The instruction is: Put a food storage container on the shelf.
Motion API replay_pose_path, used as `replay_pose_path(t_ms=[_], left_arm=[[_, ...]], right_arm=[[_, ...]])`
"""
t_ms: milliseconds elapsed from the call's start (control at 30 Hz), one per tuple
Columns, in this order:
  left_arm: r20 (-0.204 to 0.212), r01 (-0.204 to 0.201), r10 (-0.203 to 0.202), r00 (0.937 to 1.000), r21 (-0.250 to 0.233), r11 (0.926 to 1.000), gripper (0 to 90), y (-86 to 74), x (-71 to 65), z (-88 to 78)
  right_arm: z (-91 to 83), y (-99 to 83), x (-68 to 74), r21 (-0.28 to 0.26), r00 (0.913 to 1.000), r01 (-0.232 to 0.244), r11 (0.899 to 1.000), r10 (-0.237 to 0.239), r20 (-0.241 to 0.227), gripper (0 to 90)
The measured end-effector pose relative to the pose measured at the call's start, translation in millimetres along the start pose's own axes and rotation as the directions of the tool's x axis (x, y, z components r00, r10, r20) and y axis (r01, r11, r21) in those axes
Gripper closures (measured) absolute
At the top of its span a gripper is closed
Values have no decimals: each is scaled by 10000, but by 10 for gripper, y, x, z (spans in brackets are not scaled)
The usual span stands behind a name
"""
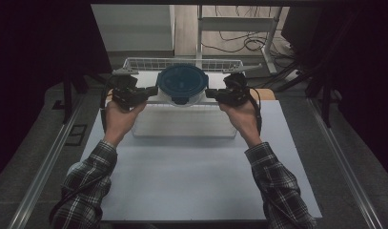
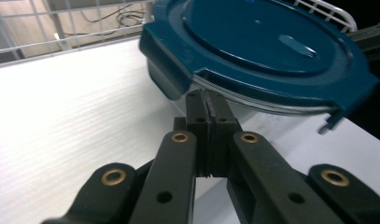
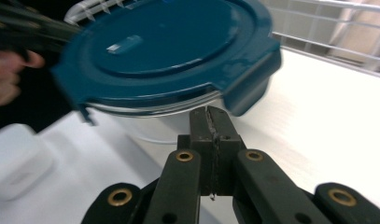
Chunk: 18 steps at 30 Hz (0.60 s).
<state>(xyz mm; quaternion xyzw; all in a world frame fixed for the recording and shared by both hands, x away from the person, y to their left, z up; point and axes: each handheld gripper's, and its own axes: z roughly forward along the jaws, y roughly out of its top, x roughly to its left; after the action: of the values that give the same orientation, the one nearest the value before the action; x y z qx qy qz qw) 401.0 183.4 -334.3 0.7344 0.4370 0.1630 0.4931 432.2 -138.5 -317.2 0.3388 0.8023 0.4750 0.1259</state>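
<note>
Both grippers (image 1: pixel 148 90) (image 1: pixel 211 93) — under lid (image 1: pixel 182 81) rim.

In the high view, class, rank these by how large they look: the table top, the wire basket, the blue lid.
1. table top
2. wire basket, though it stands farther off
3. blue lid

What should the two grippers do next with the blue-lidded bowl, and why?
Probably lift gently together. The left hand-held gripper and right hand-held gripper, both shut, sit under the blue lid's rim on opposite sides of the container, which is above the wire basket.
</note>
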Motion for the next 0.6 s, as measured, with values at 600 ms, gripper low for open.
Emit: replay_pose_path(t_ms=[600], left_arm=[[-592, 155, -168, 9981, -215, 9996, 895, 181, 92, 148]], right_arm=[[271, 133, -141, -31, 9968, -512, 9987, 513, 614, 890]])
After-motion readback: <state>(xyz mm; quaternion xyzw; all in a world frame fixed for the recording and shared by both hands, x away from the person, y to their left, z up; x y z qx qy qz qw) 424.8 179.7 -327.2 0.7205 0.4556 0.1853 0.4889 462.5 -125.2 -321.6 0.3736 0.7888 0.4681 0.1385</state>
